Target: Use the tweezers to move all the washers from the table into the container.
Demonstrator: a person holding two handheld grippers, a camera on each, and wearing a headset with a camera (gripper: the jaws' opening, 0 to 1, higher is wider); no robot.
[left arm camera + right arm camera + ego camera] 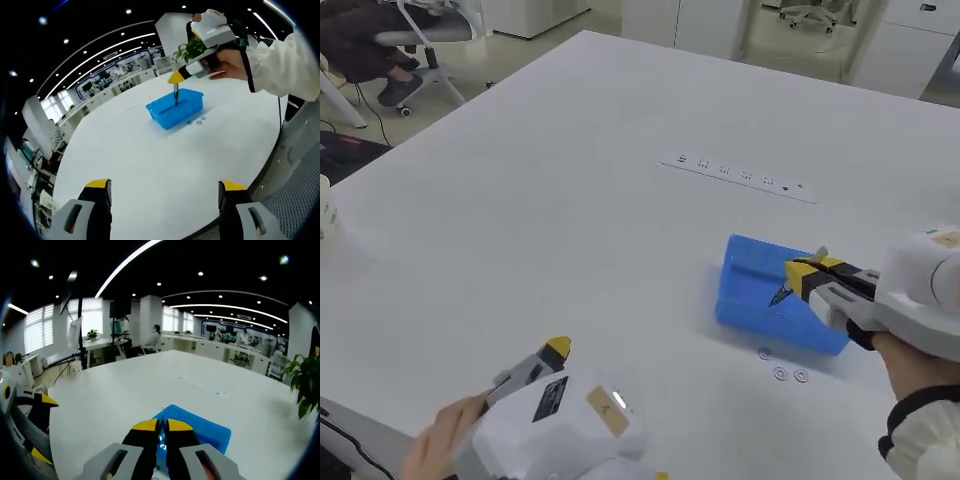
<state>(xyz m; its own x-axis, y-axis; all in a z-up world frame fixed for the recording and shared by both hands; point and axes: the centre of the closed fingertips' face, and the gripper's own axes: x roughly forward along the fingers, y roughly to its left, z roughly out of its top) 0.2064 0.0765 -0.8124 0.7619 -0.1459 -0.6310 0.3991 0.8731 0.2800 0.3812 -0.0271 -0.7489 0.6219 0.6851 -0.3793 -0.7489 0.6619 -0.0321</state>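
A blue container (760,305) stands on the white table (550,230), right of centre. My right gripper (810,270) comes in from the right, shut on thin tweezers (781,294) that point down into the container. The tip is too small to tell whether it carries a washer. Three small washers (780,374) lie on the table just in front of the container. In the right gripper view the yellow-tipped jaws (162,426) are closed on the tweezers (162,414) above the container (205,432). My left gripper (165,187) is open and holds nothing, low at the table's near edge (609,412).
A row of flush sockets (740,175) runs across the table behind the container. A cup (325,208) stands at the far left edge. Office chairs (425,35) and a seated person are beyond the table's far left corner.
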